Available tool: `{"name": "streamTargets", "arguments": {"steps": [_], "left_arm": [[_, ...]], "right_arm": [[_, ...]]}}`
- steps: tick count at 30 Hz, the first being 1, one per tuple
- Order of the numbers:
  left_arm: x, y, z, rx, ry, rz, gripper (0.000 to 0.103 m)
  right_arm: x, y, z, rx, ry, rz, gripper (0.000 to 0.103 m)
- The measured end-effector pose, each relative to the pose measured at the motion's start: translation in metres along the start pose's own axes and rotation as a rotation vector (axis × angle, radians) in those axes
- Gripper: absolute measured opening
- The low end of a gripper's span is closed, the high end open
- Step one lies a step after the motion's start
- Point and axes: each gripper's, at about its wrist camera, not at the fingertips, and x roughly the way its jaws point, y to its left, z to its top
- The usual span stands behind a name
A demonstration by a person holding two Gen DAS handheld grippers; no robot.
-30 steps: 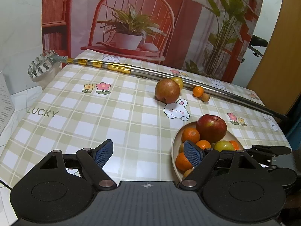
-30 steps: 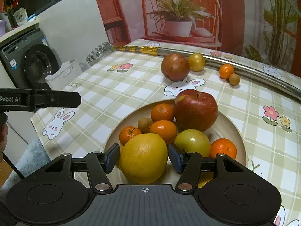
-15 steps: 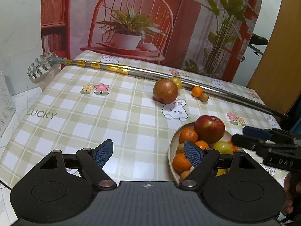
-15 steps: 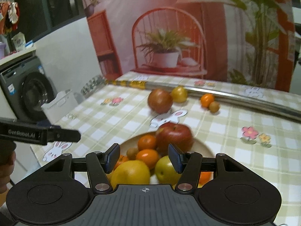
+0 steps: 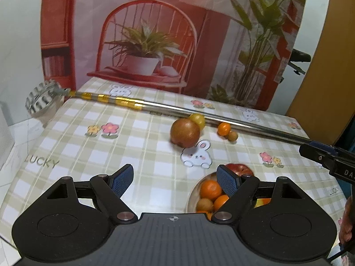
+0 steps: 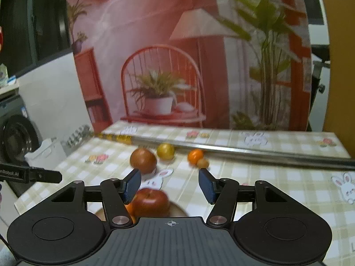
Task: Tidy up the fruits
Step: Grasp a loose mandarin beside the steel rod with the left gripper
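A beige plate (image 5: pixel 192 199) near the table's front edge holds a red apple (image 6: pixel 150 201) and several small oranges (image 5: pixel 210 188). Four fruits lie loose further back by a metal pole: a brown-red round fruit (image 5: pixel 185 133), a yellow one (image 5: pixel 197 118), a small orange (image 5: pixel 224 128) and a small brown one (image 5: pixel 232 135). My left gripper (image 5: pixel 175 179) is open and empty, above the cloth just left of the plate. My right gripper (image 6: pixel 169 184) is open and empty, raised over the plate and pointing toward the loose fruits (image 6: pixel 143 160).
A long metal pole (image 5: pixel 199 113) with a clawed head (image 5: pixel 42 97) lies across the back of the checked tablecloth. A printed backdrop stands behind the table. A washing machine (image 6: pixel 17 137) and a white bin (image 6: pixel 44 153) stand off the table's left side.
My right gripper has lifted and tilted up off the plate, and the large yellow fruit that sat between its fingers has dropped out of view below. The left gripper has drawn back slightly.
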Motion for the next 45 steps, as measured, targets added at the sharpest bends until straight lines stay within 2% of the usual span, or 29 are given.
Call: {"name": "streamTargets", "arguments": {"steps": [10,19,24,28,29,32,33,35,41,45], "left_arm": [[0.019,-0.026,0.026,0.062,-0.013,-0.02,0.084],[0.061,-0.057,0.048,0.161,0.016,-0.035,0.084],[0.096,-0.069,0.056,0.147,0.068,-0.113,0.082],[0.129,-0.084,0.061,0.17,0.127,-0.12,0.082],[0.135,-0.086,0.063,0.177,0.13,-0.137,0.081],[0.156,-0.094,0.07,0.181,0.157,-0.208,0.066],[0.164,-0.098,0.073,0.175,0.175,-0.221,0.06],[0.18,-0.102,0.077,0.151,0.202,-0.234,0.056],[0.234,-0.089,0.083,-0.009,0.301,-0.217,0.048],[0.256,-0.082,0.081,-0.054,0.321,-0.197,0.048]], "right_arm": [[0.0,-0.026,0.01,-0.002,-0.041,-0.049,0.054],[0.015,-0.05,0.013,0.014,-0.054,-0.058,0.054],[0.027,-0.065,0.011,0.03,-0.044,-0.059,0.054],[0.037,-0.075,0.007,0.041,-0.031,-0.062,0.054],[0.039,-0.078,0.007,0.049,-0.028,-0.06,0.054],[0.045,-0.087,0.002,0.073,-0.022,-0.069,0.054],[0.047,-0.09,0.001,0.08,-0.019,-0.074,0.054],[0.05,-0.096,-0.002,0.092,-0.011,-0.087,0.054],[0.06,-0.113,-0.012,0.13,0.01,-0.107,0.054],[0.064,-0.117,-0.016,0.142,0.024,-0.104,0.054]]}}
